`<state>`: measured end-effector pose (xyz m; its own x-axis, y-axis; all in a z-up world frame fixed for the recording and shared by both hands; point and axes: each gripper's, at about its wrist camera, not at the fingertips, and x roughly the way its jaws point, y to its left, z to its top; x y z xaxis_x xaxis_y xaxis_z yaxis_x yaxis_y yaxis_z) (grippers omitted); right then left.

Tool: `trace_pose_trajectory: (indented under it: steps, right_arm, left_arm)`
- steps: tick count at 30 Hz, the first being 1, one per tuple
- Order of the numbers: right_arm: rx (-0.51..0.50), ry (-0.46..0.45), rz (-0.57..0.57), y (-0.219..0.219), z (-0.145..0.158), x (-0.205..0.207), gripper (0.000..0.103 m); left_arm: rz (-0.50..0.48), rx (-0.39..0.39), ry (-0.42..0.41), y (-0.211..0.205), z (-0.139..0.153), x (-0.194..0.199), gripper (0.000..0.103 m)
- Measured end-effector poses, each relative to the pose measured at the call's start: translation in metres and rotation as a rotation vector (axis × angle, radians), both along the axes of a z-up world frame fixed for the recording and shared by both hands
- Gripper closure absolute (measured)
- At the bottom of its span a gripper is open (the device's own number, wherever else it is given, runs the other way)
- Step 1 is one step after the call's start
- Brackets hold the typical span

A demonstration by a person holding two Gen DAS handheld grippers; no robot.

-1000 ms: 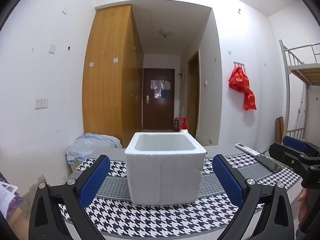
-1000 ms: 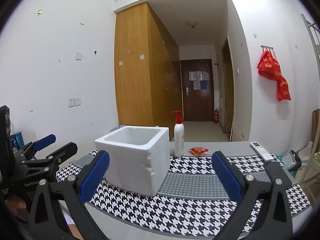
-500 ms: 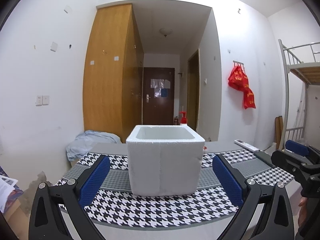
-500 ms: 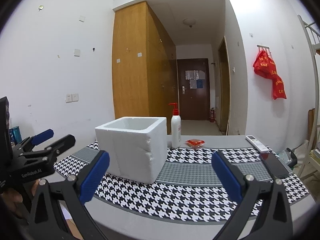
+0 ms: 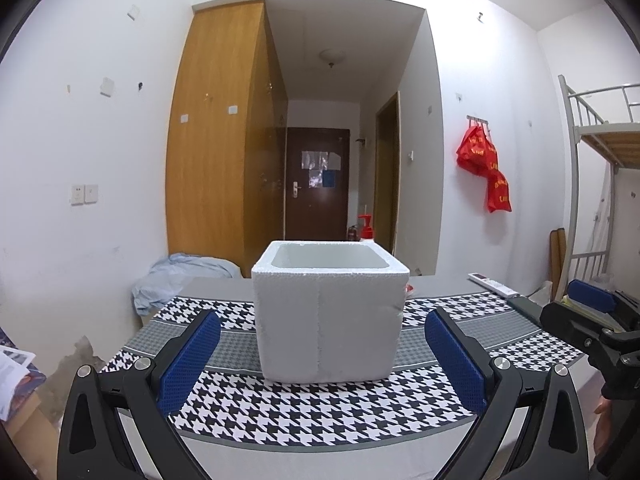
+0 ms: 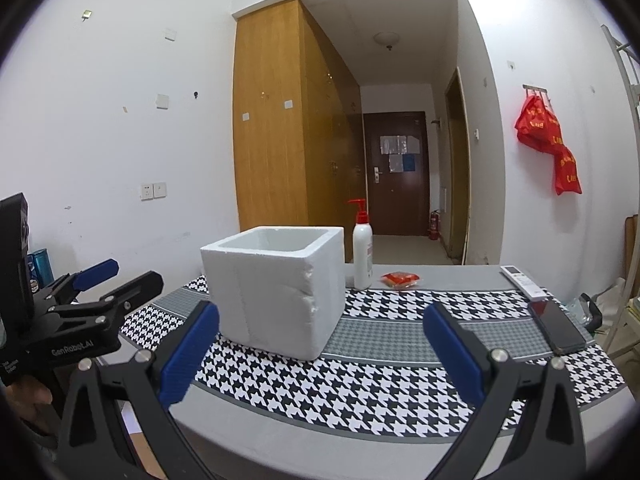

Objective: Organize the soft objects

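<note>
Both grippers spread wide, nothing held, short of the surface.
Left gripper [image 5: 322, 354] faces foam box [image 5: 328, 312]; right gripper [image 6: 320, 350] nearest red soft packet [image 6: 400, 279] beside pump bottle [image 6: 362, 254] on surface [image 6: 360, 380]. Approach low, pinch packet mid-body, drop into box.

Both black two-finger grippers with blue pads are held level, side by side: left gripper [image 5: 320, 354] with jaws spread wide and empty, right gripper [image 6: 320, 354] likewise.
</note>
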<state>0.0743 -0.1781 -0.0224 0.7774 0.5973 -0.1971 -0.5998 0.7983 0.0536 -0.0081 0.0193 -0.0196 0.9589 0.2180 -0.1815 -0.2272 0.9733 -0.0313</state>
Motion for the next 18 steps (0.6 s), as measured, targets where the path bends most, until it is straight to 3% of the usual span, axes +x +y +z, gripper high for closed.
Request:
trace_pose_trajectory:
  steps: [18]
  right_arm:
    - [-0.007, 0.010, -0.002, 0.0002, -0.0003, 0.0022, 0.000]
  left_arm:
    - [0.013, 0.009, -0.004, -0.0017, -0.0001, -0.0023, 0.001]
